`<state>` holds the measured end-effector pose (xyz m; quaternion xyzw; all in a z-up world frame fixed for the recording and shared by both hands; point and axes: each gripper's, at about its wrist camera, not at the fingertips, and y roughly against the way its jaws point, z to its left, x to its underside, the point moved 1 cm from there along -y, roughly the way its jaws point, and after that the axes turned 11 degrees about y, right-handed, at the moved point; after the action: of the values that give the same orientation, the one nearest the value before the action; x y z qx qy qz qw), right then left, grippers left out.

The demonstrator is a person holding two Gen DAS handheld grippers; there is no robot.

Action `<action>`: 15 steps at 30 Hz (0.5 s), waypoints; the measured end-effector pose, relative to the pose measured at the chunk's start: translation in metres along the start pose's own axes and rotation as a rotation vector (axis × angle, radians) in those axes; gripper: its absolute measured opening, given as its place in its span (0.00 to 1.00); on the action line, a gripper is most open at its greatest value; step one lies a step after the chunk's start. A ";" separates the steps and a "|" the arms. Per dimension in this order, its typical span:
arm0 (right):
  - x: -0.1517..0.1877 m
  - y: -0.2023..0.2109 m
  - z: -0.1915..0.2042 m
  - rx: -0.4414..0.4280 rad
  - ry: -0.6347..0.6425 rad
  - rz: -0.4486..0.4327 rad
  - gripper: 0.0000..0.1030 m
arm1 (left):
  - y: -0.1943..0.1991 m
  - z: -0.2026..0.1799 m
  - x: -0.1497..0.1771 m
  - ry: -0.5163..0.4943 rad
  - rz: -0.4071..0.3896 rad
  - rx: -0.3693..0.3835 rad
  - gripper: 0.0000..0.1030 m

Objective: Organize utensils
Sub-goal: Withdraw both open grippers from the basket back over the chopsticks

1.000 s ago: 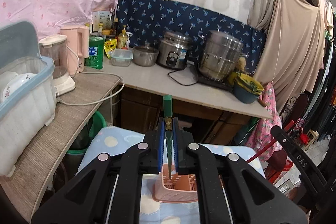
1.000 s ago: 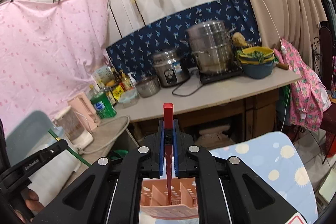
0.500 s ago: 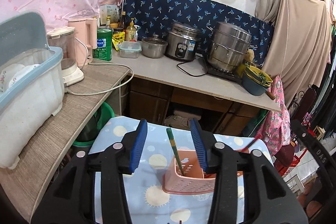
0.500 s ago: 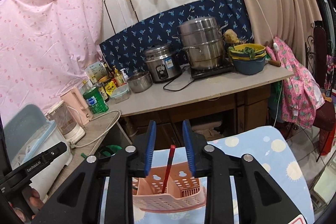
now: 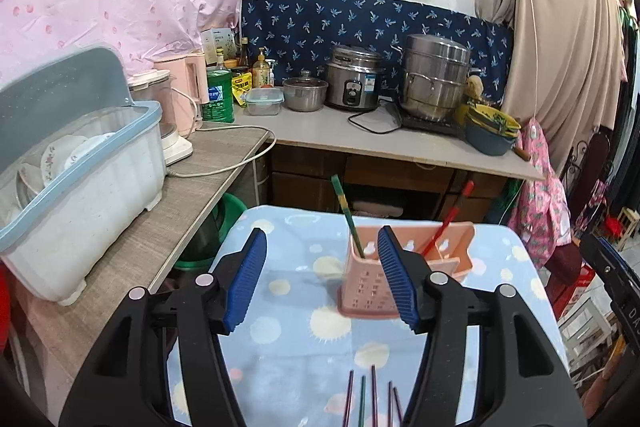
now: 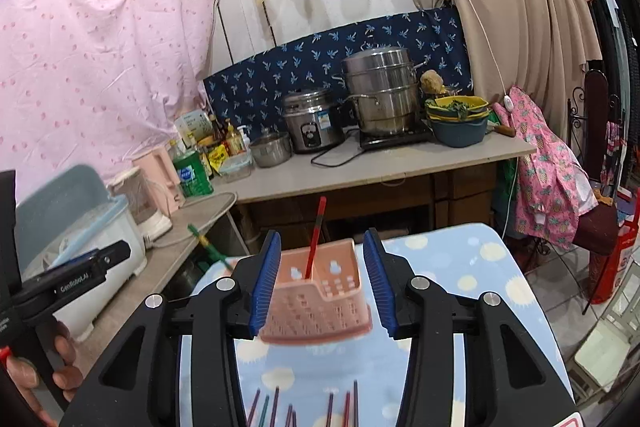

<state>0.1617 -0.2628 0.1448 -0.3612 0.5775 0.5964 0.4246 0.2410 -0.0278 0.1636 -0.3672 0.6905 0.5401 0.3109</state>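
A pink slotted utensil holder [image 5: 384, 279] stands on the blue sun-patterned cloth [image 5: 288, 331]. A green chopstick [image 5: 347, 215] leans in its left compartment and a red chopstick [image 5: 450, 217] in its right. My left gripper [image 5: 322, 279] is open and empty, pulled back in front of the holder. In the right wrist view the holder [image 6: 318, 301] with the red chopstick [image 6: 315, 237] sits between the fingers of my open, empty right gripper [image 6: 320, 281]. Several loose chopsticks [image 5: 370, 399] lie on the cloth near me; they also show in the right wrist view [image 6: 304, 405].
A wooden counter [image 5: 132, 251] on the left carries a plastic dish bin [image 5: 76, 183], a blender and a pink kettle. The back counter [image 5: 360, 135] holds a rice cooker, a steamer pot and bowls. A green bucket [image 5: 224, 227] sits below. The other handle [image 6: 60, 287] is at left.
Both grippers opened and let go of their chopsticks, which now stand in the holder. Both grippers then pulled back toward me and opened wider.
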 end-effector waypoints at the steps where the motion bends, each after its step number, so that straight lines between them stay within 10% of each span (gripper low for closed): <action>1: 0.005 0.005 0.001 0.002 0.006 0.006 0.42 | 0.004 0.000 0.004 -0.006 0.002 -0.004 0.55; 15: 0.083 0.046 0.009 0.003 0.028 0.135 0.44 | 0.030 0.009 0.077 -0.047 0.100 -0.051 0.55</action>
<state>0.0885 -0.2456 0.0861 -0.3293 0.6075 0.6174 0.3759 0.1752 -0.0276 0.1136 -0.3271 0.6866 0.5807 0.2903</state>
